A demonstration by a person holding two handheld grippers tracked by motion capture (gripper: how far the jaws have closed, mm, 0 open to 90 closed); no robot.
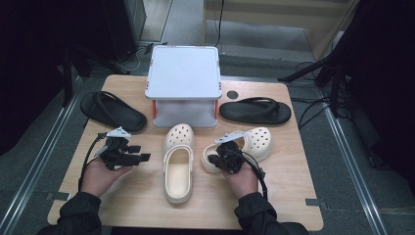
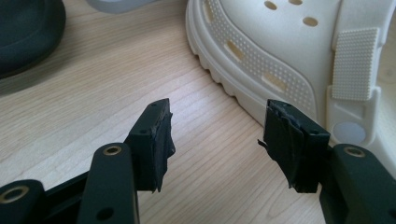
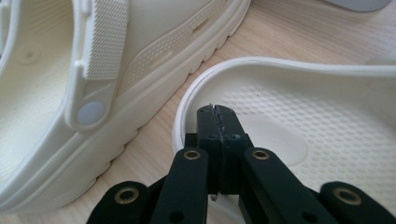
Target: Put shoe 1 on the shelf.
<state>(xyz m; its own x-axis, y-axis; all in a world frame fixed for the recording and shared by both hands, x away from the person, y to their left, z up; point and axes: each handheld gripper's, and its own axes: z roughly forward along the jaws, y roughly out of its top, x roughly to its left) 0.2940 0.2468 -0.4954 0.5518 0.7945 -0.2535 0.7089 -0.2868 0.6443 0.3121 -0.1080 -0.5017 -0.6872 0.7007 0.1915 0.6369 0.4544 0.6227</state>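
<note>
right gripper (image 3: pixel 218 112) clenched, nothing gripped, you're hovering it over the heel rim of the right cream clog (image 1: pixel 244 144) | clog's long axis running ahead of jaws | left gripper (image 2: pixel 217 140) released, left cream clog (image 2: pixel 289 51) lying just ahead-right | wooden table (image 2: pixel 93 84)

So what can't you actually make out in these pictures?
- High view: the heel of the right clog, hidden by the right gripper.
- High view: the inside of the white stand, covered by its top.
- Left gripper view: the black sandal, cut off by the frame edge.
</note>
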